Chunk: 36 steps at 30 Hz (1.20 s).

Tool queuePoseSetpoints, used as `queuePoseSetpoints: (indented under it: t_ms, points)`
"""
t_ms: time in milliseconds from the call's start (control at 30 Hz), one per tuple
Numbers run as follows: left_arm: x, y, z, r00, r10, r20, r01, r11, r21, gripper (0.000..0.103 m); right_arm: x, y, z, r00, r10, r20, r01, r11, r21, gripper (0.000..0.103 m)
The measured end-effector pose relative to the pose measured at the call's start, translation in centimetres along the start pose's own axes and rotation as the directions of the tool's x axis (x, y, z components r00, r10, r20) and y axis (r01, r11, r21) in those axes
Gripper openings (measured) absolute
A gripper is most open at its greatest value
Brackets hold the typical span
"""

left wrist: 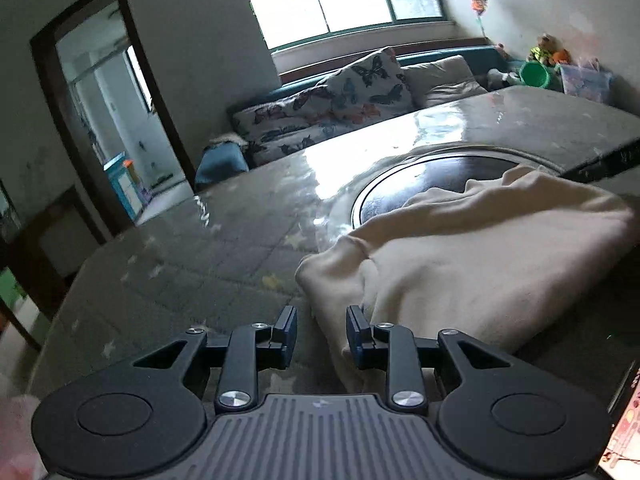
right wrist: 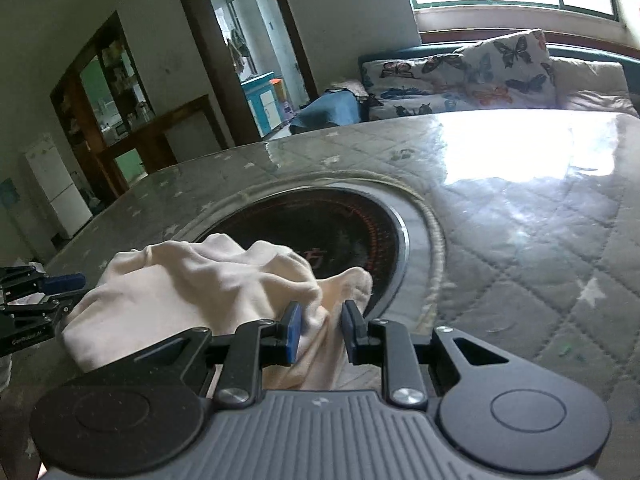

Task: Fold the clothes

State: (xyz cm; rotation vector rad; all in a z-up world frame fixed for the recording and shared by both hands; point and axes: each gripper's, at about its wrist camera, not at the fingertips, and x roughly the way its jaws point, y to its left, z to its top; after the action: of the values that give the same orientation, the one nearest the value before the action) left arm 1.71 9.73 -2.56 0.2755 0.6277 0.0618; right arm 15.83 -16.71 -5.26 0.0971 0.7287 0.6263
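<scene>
Left gripper point(left wrist: 321, 330) slightly parted, holding nothing; right gripper point(right wrist: 322, 330) parted too, cloth between but unpinched. Cream garment point(left wrist: 472, 264) bunched at centre-right on the table point(left wrist: 180, 264) — folding barely begun.

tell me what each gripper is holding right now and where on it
Nothing is held. The left gripper and right gripper stand open, the cream garment loose between them.

A cream garment point(left wrist: 460, 264) lies bunched on the quilted table, partly over its dark round inset.
</scene>
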Motion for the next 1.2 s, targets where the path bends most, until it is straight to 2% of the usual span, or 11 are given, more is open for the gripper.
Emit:
queuePoseSetpoints:
  t_ms: [133, 233, 367, 467, 667, 800, 900, 1000, 1033, 1100, 1200]
  points:
    - [-0.8, 1.0, 0.0, 1.0, -0.03, -0.008, 0.029, 0.997, -0.077, 0.03, 0.3, 0.3, -0.3, 1.0, 0.016, -0.004, -0.016, 1.0, 0.008, 0.022]
    - [-1.0, 0.7, -0.4, 1.0, -0.014, -0.015, 0.013, 0.998, -0.06, 0.03, 0.1, 0.8, -0.2, 1.0, 0.004, -0.002, -0.004, 1.0, -0.006, 0.005]
    - [-0.9, 0.4, -0.6, 1.0, 0.004, -0.022, -0.005, 0.999, -0.034, 0.03, -1.3, 2.2, 0.4, 0.992, -0.115, 0.056, 0.122, 0.984, -0.128, 0.001]
    - [-0.7, 0.2, -0.9, 1.0, 0.015, -0.026, -0.015, 1.0, -0.015, 0.03, -1.7, 2.1, 0.6, 0.98, -0.182, 0.082, 0.193, 0.968, -0.163, 0.0]
    - [-0.5, 0.3, -1.1, 0.999, 0.028, -0.039, -0.028, 0.999, -0.016, 0.03, -2.2, 0.5, 0.3, 0.998, -0.05, 0.024, 0.051, 0.998, -0.039, 0.005]
    - [-1.1, 0.3, -0.7, 0.999, 0.03, -0.021, -0.03, 0.999, -0.03, 0.03, -2.3, 0.5, -0.2, 1.0, 0.005, 0.01, -0.005, 1.0, 0.005, 0.022]
    - [-2.5, -0.2, 0.3, 0.999, 0.016, 0.039, -0.015, 0.999, -0.035, 0.03, -1.5, 0.2, -0.5, 1.0, 0.014, -0.006, -0.014, 0.999, 0.046, 0.028]
    - [-3.2, -1.2, 1.0, 0.996, -0.043, 0.079, 0.045, 0.999, -0.023, 0.03, -0.7, -0.2, -1.0, 0.999, 0.052, -0.007, -0.051, 0.992, 0.116, 0.027]
    - [-3.2, -1.7, 1.0, 0.995, -0.063, 0.081, 0.064, 0.998, -0.011, 0.03, -0.6, 0.0, -1.1, 0.999, 0.05, -0.002, -0.049, 0.993, 0.104, 0.024]
    - [-2.9, -2.7, 0.9, 0.993, -0.094, 0.077, 0.092, 0.996, 0.019, 0.03, -0.6, 0.6, -1.3, 0.999, 0.046, -0.011, -0.045, 0.996, 0.071, 0.006]
    - [-1.8, -3.8, 0.3, 0.994, -0.103, 0.038, 0.1, 0.993, 0.065, 0.03, -1.6, 1.4, -0.9, 1.0, -0.02, 0.008, 0.02, 1.0, -0.015, 0.006]
